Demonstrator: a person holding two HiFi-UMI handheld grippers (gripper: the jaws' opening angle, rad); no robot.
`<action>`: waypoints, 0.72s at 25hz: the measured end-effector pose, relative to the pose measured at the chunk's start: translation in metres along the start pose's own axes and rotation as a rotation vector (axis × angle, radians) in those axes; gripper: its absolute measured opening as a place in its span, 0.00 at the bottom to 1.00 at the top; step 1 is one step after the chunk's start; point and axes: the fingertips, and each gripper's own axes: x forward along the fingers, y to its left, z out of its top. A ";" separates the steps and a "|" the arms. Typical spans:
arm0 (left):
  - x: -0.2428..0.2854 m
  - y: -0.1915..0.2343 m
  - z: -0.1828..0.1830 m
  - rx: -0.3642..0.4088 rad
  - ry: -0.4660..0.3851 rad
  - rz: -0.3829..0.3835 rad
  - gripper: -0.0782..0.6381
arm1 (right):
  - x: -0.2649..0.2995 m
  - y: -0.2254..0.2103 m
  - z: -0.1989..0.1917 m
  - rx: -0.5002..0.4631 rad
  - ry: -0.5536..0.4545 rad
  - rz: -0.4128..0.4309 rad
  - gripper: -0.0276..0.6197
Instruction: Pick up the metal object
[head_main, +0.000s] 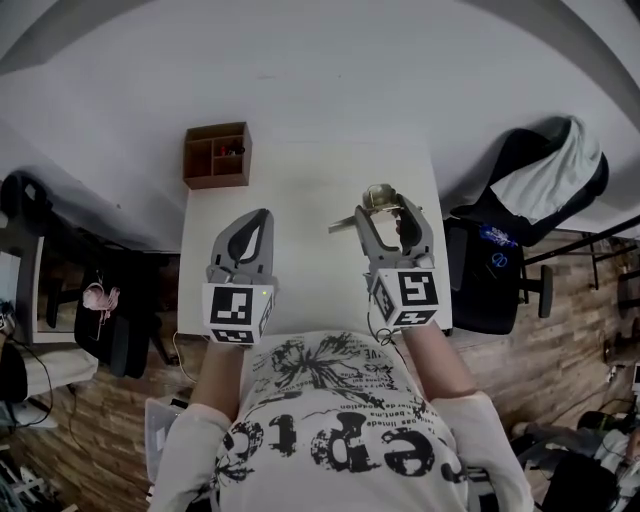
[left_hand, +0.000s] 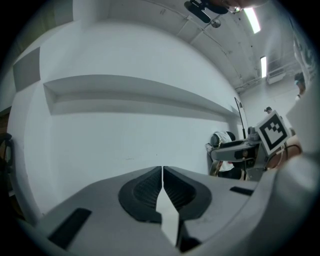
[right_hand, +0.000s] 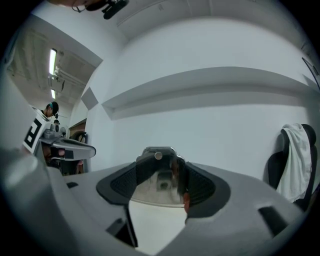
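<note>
The shiny, rounded metal object (right_hand: 159, 176) sits clenched between the ribbed dark pads (right_hand: 204, 186) of my right claw (right_hand: 158, 184), which stands wide around it. From the head view, the object (head_main: 379, 199) is over the far right part of the white bench (head_main: 305, 185), with a thin arm of it poking out leftward; I cannot tell whether it clears the surface. My left claw (head_main: 260, 217) hovers alongside, well apart from it, clenched on nothing, its jaws meeting tip to tip (left_hand: 162, 173). A small brown wooden box with compartments (head_main: 217, 155) stands at the bench's far left corner. A black chair draped with white cloth (head_main: 548, 180) stands to the right.
</note>
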 end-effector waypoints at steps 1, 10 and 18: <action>0.000 -0.001 0.001 0.001 -0.002 0.001 0.13 | 0.000 0.000 -0.001 -0.001 0.003 0.002 0.48; -0.002 -0.007 0.002 0.003 0.001 0.002 0.13 | -0.002 0.006 -0.012 -0.002 0.030 0.024 0.48; 0.000 -0.011 0.001 0.005 0.010 0.004 0.13 | -0.001 0.004 -0.014 0.000 0.036 0.030 0.48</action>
